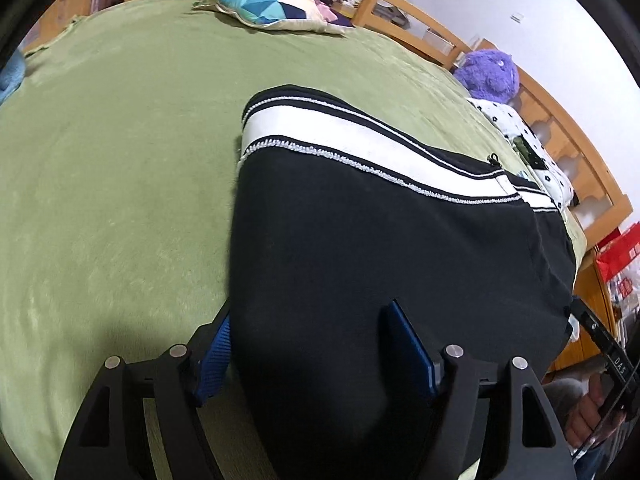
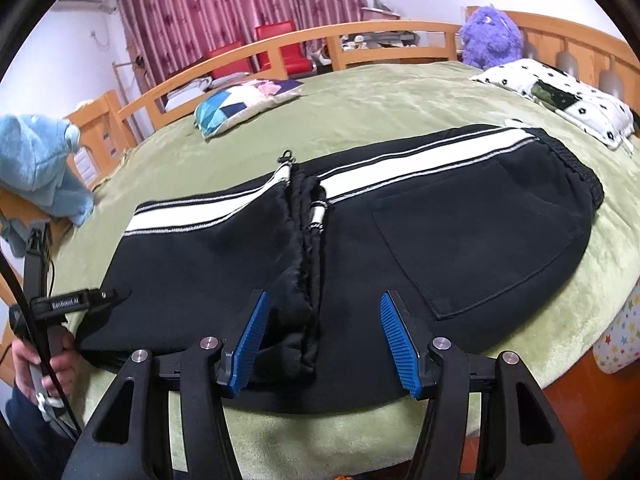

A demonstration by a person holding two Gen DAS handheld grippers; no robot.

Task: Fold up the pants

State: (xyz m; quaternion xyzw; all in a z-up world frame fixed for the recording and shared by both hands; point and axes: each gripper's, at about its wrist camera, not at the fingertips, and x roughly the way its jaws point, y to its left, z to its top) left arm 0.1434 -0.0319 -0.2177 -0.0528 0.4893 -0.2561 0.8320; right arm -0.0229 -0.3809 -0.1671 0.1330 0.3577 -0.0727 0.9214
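The black pants with a white side stripe lie folded on the green blanket. The waistband and a back pocket are at the right, and bunched leg ends meet in the middle. My right gripper hovers open over that bunched middle seam, its blue pads clear of the cloth. In the left wrist view the pants fill the centre. My left gripper straddles their near left edge with the jaws wide. One pad sits beside the cloth and the other rests on top. A hand holds the left gripper at the pants' left end.
A blue patterned pillow, a white dotted pillow, a purple plush toy and a blue plush lie around the bed. A wooden rail runs along the far sides. The near bed edge drops off at the right.
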